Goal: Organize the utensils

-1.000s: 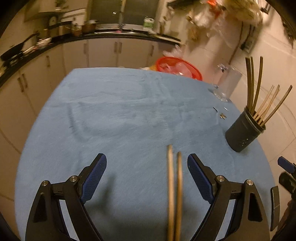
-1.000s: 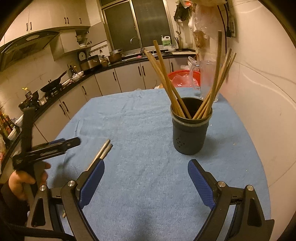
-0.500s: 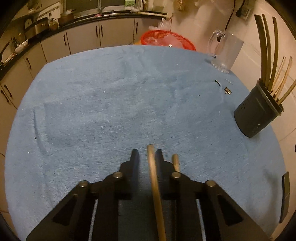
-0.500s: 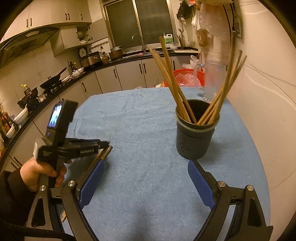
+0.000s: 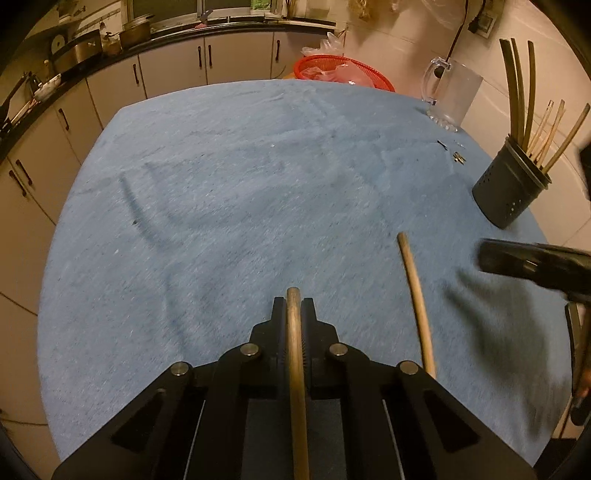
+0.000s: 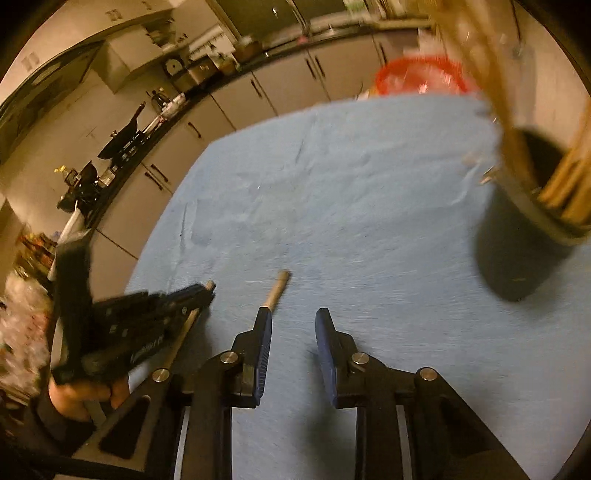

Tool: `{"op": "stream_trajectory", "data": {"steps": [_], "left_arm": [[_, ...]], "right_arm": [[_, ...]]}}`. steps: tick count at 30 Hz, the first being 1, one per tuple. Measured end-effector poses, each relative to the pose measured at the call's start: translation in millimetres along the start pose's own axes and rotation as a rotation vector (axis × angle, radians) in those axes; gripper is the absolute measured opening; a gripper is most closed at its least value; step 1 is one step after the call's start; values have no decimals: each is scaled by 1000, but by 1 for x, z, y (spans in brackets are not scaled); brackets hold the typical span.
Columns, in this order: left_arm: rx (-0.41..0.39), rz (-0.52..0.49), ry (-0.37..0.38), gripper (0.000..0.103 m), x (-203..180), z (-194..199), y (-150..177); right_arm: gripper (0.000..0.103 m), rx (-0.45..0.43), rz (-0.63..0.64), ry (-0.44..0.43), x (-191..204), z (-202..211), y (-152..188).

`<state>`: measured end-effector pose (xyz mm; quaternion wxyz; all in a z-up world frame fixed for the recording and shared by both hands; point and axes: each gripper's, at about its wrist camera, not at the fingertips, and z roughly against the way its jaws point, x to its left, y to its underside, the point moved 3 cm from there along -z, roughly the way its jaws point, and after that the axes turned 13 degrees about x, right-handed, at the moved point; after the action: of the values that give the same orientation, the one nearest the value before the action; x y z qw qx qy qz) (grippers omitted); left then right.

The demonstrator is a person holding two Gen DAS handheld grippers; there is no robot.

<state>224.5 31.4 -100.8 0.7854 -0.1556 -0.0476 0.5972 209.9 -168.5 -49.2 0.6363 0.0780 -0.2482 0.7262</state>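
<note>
snugly inside left hand-held gripper: chopstick

The left gripper is matte black with round silver screws. The right gripper adds ribbed blue pads. A dark sleeve covers the wrist.

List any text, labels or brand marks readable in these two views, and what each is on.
None can be read.
Pale lettering on the side of the left gripper, seen from the right wrist camera: too blurred to make out.
Green-labelled bottle on the far counter: too small to read.
</note>
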Motion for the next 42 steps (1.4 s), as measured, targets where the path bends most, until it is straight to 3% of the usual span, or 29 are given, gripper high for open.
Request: {"op": "stream_trajectory", "data": {"steps": [5, 11, 12, 14, 17, 24, 28, 35, 42], "left_arm": [[-9, 1, 4, 8, 3, 3, 5], [-6, -9, -16, 8, 0, 2, 4], [0, -8, -17, 8, 0, 2, 3], [20, 8, -9, 8, 1, 1, 0], [43, 30, 5, 8, 3, 0, -4], [46, 12, -66, 7, -6, -2, -9], [28, 50, -42, 6, -3, 1, -8], [-155, 117, 36, 7, -2, 58, -12], [-370, 94, 55, 7, -25, 134, -20]], "right_arm": [[27, 82, -71, -34, 7, -39, -19], [26, 91, -73, 65, 18, -59, -35], [19, 91, -54, 93, 19, -60, -36], [11, 90, -13, 153, 22, -61, -38], [10, 88, 5, 151, 20, -60, -37], [10, 55, 12, 139, 8, -41, -26], [10, 6, 24, 118, 12, -17, -24], [9, -106, 81, 84, 22, 38, -15], [8, -234, 152, 74, 34, 97, -4]]}}
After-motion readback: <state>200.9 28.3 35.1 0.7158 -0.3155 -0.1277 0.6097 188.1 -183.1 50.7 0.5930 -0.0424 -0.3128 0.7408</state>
